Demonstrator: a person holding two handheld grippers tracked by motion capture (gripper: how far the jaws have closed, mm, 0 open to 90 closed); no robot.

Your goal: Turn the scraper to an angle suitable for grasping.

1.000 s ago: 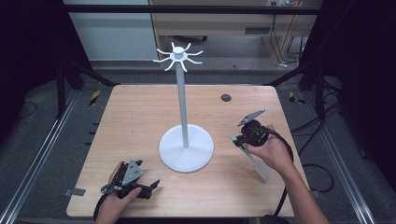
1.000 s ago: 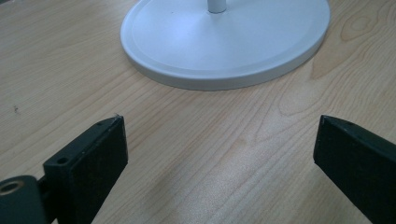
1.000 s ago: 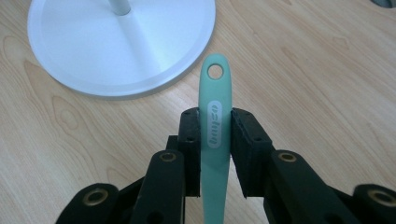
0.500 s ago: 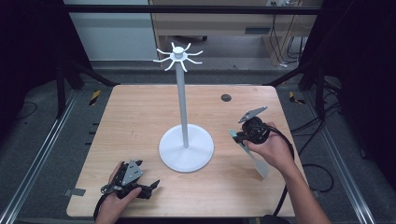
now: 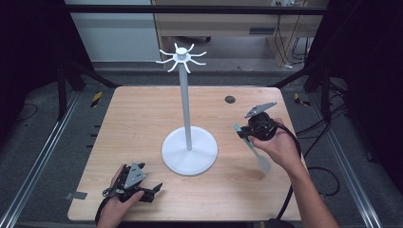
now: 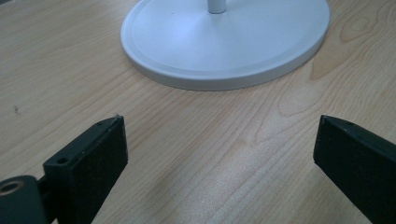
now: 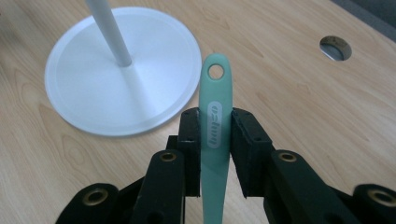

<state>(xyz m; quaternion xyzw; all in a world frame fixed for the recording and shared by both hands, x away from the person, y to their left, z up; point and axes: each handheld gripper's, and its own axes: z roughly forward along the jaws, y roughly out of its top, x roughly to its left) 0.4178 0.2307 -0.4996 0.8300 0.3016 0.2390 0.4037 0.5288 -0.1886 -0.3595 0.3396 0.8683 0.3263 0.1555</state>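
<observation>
Left gripper low at near bench edge, jaws spread wide over bare light wooden bench. Right gripper raised above bench right of stand, jaws pinching handle of mint-green silicone spatula, hanging hole at far end. Beyond: white metal hook stand, round base mid-bench, hooked arms atop pole.

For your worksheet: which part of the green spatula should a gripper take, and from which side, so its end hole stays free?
Grip the green spatula on its flat handle below the hole, pads on its narrow edges, coming from the blade end, as the right gripper does.
</observation>
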